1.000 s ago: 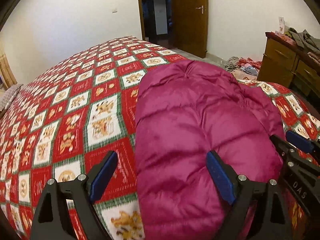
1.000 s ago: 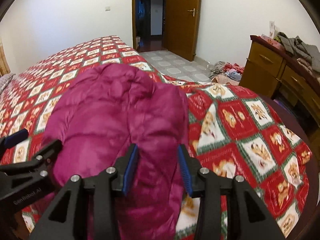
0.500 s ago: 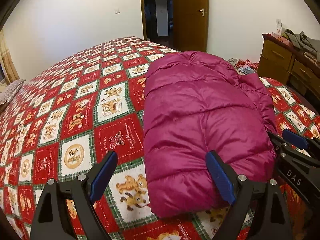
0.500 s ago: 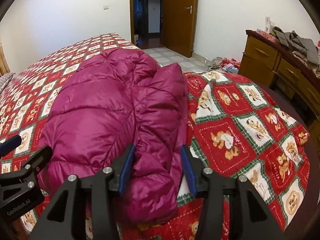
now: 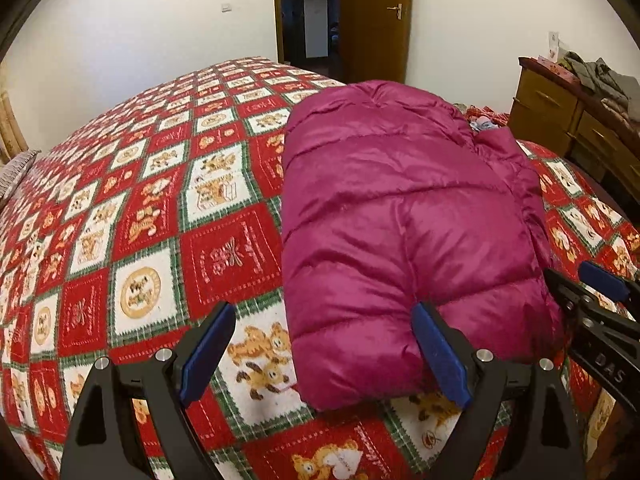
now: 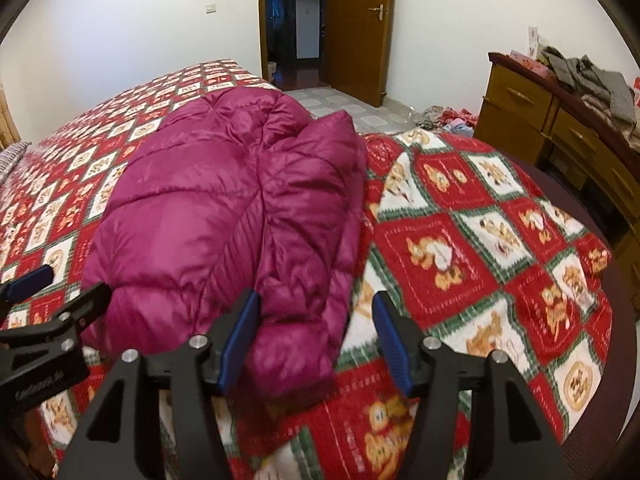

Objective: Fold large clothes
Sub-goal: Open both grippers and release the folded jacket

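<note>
The jacket (image 5: 400,220) looked light, puffy and slippery; best pinched at its near hem; left claw (image 5: 324,354) gaped empty; right claw (image 6: 316,338) was opening, fabric loose between.

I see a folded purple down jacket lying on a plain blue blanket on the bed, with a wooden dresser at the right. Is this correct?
Not quite. The blanket is not plain blue: it is a red, white and green check with bear pictures, as the left wrist view shows. The folded purple down jacket lies on it, with the wooden dresser at the right.

Magenta jacket (image 5: 400,216); red-white-green checked bedspread (image 5: 160,220).
</note>
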`<state>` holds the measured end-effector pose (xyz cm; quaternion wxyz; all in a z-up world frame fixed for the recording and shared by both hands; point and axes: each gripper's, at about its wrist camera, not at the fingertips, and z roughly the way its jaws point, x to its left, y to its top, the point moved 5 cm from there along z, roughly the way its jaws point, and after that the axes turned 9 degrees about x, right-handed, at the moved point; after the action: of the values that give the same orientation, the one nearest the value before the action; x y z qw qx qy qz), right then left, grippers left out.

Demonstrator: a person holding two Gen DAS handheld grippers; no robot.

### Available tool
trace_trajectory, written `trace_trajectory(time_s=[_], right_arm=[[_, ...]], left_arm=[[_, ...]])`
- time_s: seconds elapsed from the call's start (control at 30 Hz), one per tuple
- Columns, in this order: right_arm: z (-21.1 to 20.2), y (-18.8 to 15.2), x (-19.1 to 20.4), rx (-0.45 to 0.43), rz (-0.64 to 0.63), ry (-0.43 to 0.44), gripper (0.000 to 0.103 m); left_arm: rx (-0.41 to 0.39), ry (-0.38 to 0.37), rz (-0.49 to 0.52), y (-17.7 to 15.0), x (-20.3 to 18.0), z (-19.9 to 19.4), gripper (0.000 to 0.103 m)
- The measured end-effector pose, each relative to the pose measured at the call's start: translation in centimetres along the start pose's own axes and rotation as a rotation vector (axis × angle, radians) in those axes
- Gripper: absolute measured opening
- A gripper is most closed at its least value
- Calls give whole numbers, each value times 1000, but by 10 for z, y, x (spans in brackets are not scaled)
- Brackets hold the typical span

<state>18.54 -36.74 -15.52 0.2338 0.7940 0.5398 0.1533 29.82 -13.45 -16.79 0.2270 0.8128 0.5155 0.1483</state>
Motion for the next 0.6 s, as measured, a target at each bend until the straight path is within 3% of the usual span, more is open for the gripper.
trace_trajectory(time_s=[0.3, 0.6], right_arm=[[-11, -23, -2, 21, -17, 16, 61], [-15, -48, 5, 67, -57, 37, 61]], left_arm=[[29, -16, 15, -25, -9, -9, 91], [37, 27, 56, -53, -18, -27, 91]])
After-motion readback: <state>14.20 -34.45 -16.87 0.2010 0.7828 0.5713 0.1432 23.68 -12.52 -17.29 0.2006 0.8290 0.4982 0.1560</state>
